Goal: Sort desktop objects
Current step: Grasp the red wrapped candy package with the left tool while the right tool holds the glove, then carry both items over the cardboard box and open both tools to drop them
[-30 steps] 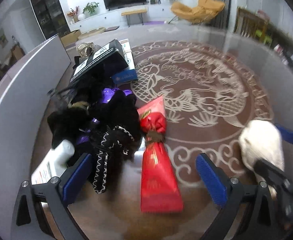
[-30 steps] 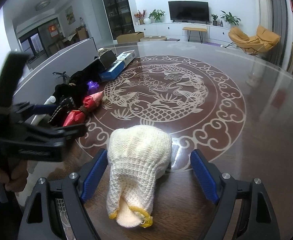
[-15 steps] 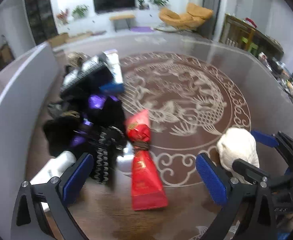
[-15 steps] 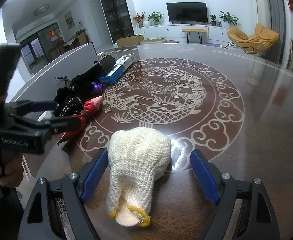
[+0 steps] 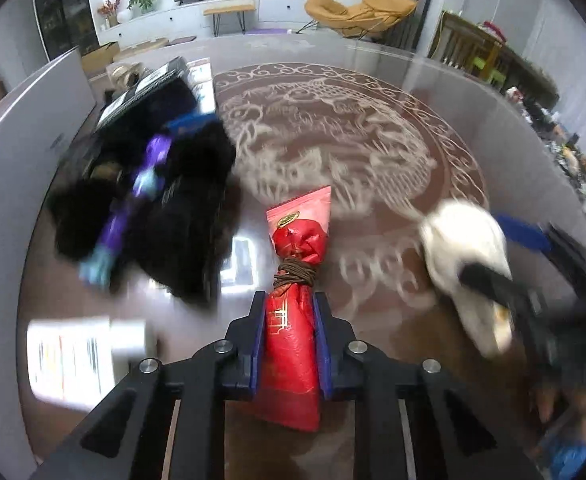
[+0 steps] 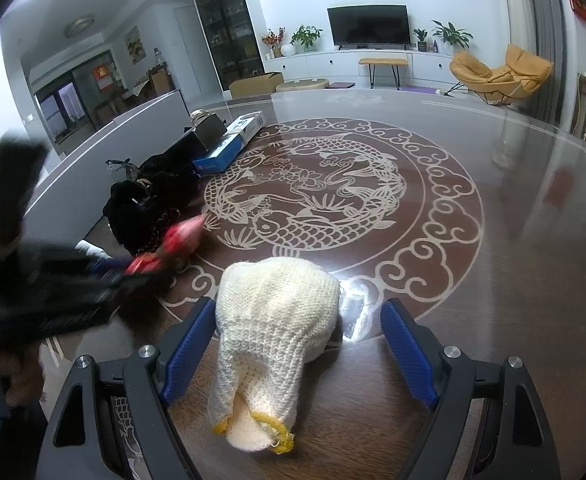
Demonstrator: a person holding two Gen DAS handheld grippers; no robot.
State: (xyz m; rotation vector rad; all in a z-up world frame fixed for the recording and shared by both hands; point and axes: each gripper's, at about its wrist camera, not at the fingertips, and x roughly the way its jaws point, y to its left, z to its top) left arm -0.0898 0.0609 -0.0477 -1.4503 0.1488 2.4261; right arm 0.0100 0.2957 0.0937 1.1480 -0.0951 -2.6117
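My left gripper (image 5: pixel 289 320) is shut on a red foil pouch (image 5: pixel 293 344) tied with brown cord, gripping it below the knot. The pouch also shows blurred in the right wrist view (image 6: pixel 173 246). A cream knitted glove (image 6: pixel 277 340) lies on the table between the blue pads of my right gripper (image 6: pixel 301 336), which is open around it without squeezing. The glove also shows at the right of the left wrist view (image 5: pixel 469 264).
A heap of black fabric with purple bits (image 5: pixel 161 200) lies left of the pouch. Boxes (image 6: pixel 229 136) stand behind it along a grey partition (image 5: pixel 21 128). A white bottle (image 5: pixel 81 356) lies at the near left. The round table (image 6: pixel 513 240) bears a fish pattern.
My left gripper moved forward over the red pouch and shut on it. My right gripper and the glove have stayed in place.
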